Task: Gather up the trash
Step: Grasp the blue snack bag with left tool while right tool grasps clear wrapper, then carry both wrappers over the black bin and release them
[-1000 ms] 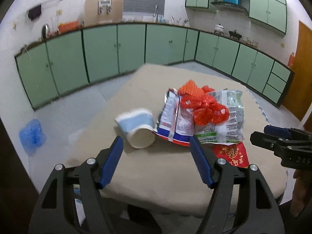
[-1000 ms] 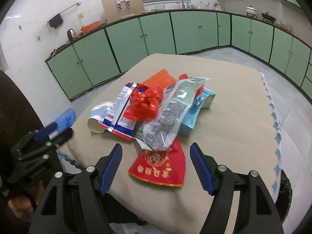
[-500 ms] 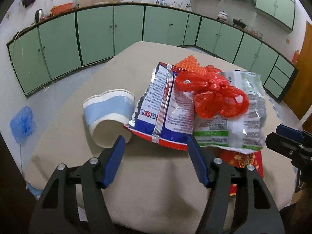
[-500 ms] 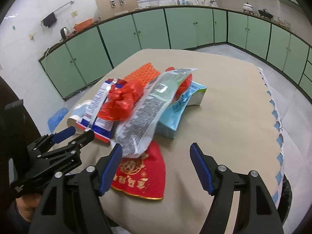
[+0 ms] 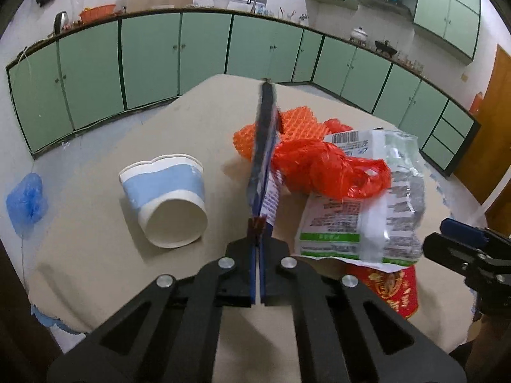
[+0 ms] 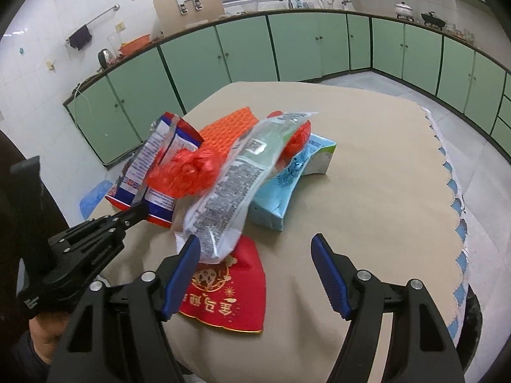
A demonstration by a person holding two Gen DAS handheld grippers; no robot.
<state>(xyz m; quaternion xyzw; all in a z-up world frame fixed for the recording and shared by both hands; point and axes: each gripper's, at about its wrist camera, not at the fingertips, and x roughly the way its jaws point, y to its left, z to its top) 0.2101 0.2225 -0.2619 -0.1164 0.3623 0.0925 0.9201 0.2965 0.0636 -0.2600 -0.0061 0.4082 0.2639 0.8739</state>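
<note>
My left gripper [image 5: 258, 245] is shut on the near edge of a blue, red and white snack wrapper [image 5: 263, 146], which stands lifted on edge; it also shows in the right wrist view [image 6: 159, 166], with the left gripper [image 6: 140, 212] pinching it. A red plastic bag [image 5: 322, 169], a clear and white printed bag [image 5: 367, 210], an orange mesh [image 5: 297, 124] and a red envelope [image 5: 389, 287] lie in a pile. A crushed blue and white paper cup [image 5: 169, 198] lies on its side to the left. My right gripper [image 6: 255, 274] is open over the red envelope [image 6: 230, 296].
A light blue carton [image 6: 297, 178] lies under the pile on the beige tablecloth [image 6: 383, 175]. Green cabinets line the walls. A blue plastic bag [image 5: 25, 198] lies on the floor at the left. The table's near edge is just under both grippers.
My left gripper moved forward and closed on the snack wrapper's edge, tilting it up. My right gripper came closer to the red envelope and stayed open.
</note>
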